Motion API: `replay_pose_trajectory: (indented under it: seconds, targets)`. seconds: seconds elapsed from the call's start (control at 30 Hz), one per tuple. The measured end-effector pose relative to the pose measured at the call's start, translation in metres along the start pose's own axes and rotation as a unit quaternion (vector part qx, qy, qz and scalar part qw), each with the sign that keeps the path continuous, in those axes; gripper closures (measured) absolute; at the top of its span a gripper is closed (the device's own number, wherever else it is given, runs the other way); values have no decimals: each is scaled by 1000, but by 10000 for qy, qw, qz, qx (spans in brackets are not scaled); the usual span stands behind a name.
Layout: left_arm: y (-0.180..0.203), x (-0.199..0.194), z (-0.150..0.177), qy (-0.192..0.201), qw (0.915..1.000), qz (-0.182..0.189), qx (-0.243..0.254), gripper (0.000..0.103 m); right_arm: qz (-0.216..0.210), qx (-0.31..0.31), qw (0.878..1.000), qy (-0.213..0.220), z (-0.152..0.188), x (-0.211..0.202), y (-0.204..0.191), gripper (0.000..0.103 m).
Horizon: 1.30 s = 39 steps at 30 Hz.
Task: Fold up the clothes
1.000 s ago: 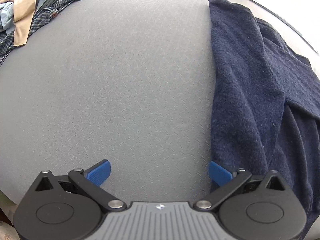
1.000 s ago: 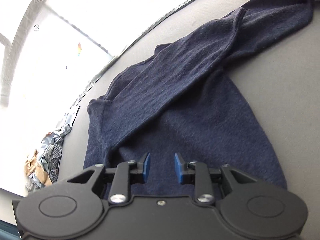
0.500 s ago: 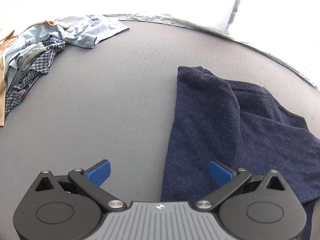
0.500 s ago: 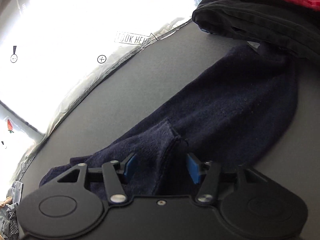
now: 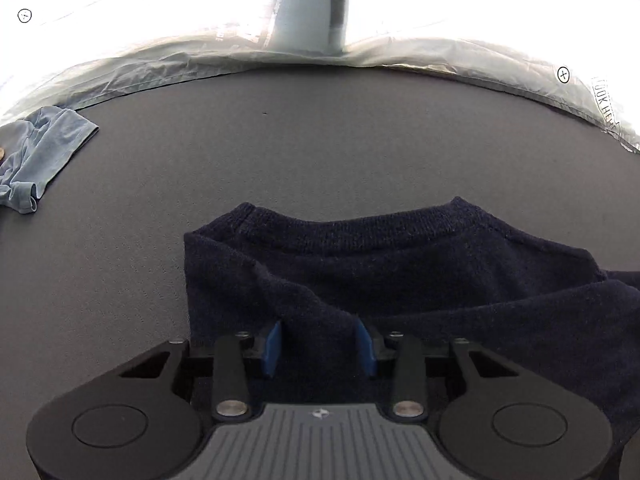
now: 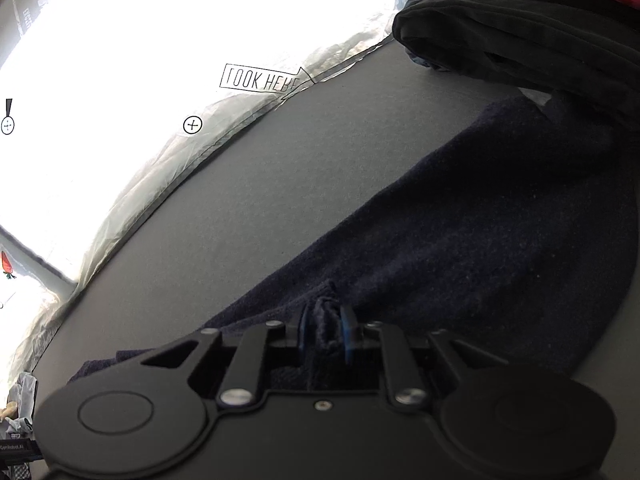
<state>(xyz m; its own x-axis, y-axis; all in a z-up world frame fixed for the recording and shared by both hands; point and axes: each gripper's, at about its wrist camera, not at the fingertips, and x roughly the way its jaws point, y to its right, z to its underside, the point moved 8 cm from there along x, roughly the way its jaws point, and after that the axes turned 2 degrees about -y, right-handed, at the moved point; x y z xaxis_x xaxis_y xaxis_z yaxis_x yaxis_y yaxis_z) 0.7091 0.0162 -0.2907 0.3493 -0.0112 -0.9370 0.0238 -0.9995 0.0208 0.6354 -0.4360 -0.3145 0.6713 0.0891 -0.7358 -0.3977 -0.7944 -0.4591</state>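
Navy knit sweater (image 5: 400,272) is lying on the grey desk (image 5: 320,140) — your right tongs (image 6: 325,326) are pinching its edge, your left tongs (image 5: 319,346) are closing over a ridge near the collar. Next, lift both evenly.

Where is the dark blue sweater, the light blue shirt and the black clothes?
dark blue sweater (image 5: 360,232): left wrist view, ribbed collar.
light blue shirt (image 5: 44,148): left wrist view, crumpled middle.
black clothes (image 6: 520,32): right wrist view, folded top.

The place looks like a staged recording setup rather than a lived-in home. A broad grey table (image 5: 320,140) is edged with crinkled clear plastic sheeting (image 5: 460,56). Beyond it, the bright white backdrop carries printed crosshair markers (image 6: 192,124), a "LOOK HERE" label (image 6: 262,79) and carrot stickers (image 6: 6,264).
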Motion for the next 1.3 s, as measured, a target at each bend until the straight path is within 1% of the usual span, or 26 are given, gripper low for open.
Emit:
replay_pose_trajectory:
  seconds: [0.03, 0.1, 0.23, 0.37, 0.4, 0.43, 0.5, 0.53, 0.57, 0.6, 0.63, 0.67, 0.7, 0.73, 0.77, 0.83, 0.87, 0.9, 0.93, 0.97, 1.0, 1.03, 1.07, 1.1, 1.23, 1.3]
  targets:
    - [-3, 2, 0, 14, 9998, 82, -178, 82, -77, 110, 9999, 8, -2, 0, 1, 94]
    - [-10, 5, -1, 33, 9985, 240, -493, 92, -128, -77, 9999, 42, -7, -2, -5, 95]
    - [-22, -2, -4, 84, 9968, 491, -630, 94, -438, -247, 9984, 244, -30, -12, -21, 96]
    - [-28, -26, -11, 465, 9916, 680, -1002, 94, -900, -135, 9932, 726, -59, -37, -43, 96]
    - [-28, -25, -12, 488, 9913, 677, -1019, 93, -914, -122, 9922, 835, -64, -41, -45, 96]
    - [-27, -20, -11, 412, 9922, 643, -985, 93, -800, -167, 9932, 827, -65, -38, -44, 96]
    - [-25, 2, -6, 95, 9948, 503, -877, 86, -566, -258, 9948, 802, -66, -32, -42, 96]
    - [-24, 10, -4, 26, 9952, 444, -872, 84, -335, -336, 9971, 588, -60, -20, -37, 95]
    - [-22, 14, -4, 48, 9955, 403, -856, 84, -139, -404, 9985, 354, -54, -9, -32, 95]
    - [-20, 11, -6, 118, 9960, 383, -803, 79, -31, -381, 9990, 228, -48, -3, -28, 94]
    - [-19, 9, -7, 134, 9967, 344, -720, 75, 71, -355, 9993, 103, -42, 3, -24, 89]
    - [-19, 5, -8, 171, 9974, 306, -627, 59, 49, -280, 9996, 17, -37, 6, -21, 85]
    - [-19, 1, -9, 216, 9980, 262, -542, 37, 24, -186, 9998, 20, -35, 6, -17, 73]
    - [-20, -2, -10, 249, 9982, 217, -491, 28, -22, -48, 10000, 57, -33, 5, -13, 58]
    - [-21, -6, -9, 276, 9986, 154, -430, 20, -67, 91, 9999, 91, -31, 4, -9, 56]
    - [-24, -12, -7, 216, 9991, 80, -346, 20, -51, 373, 9993, 8, -29, 6, 1, 57]
    - [-26, -13, -4, 131, 9993, 45, -341, 17, -56, 449, 9990, 18, -28, 7, 3, 57]
    - [-30, -13, 0, 6, 9992, -9, -400, 16, -66, 524, 9986, 27, -28, 7, 6, 56]
    - [-33, -13, 4, -87, 9988, -56, -479, 15, -161, 577, 9982, 23, -27, 8, 6, 53]
    - [-37, -13, 9, -181, 9982, -91, -566, 16, -267, 598, 9979, -15, -27, 9, 4, 53]
    - [-41, -13, 15, -261, 9975, -95, -650, 16, -349, 569, 9977, -62, -26, 10, 1, 56]
    - [-43, -14, 20, -306, 9970, -79, -705, 16, -432, 541, 9975, -110, -26, 11, -2, 68]
    - [-46, -16, 27, -358, 9963, -64, -774, 16, -564, 530, 9969, -165, -25, 11, -5, 77]
    - [-49, -18, 35, -414, 9956, -59, -843, 16, -693, 518, 9960, -214, -25, 11, -8, 92]
    - [-63, -36, 74, -562, 9933, -38, -1013, 15, -1023, 414, 9938, 149, -25, -9, -26, 95]
    - [-71, -46, 99, -639, 9919, -121, -1093, 15, -1379, 473, 9891, 217, -21, -22, -40, 95]
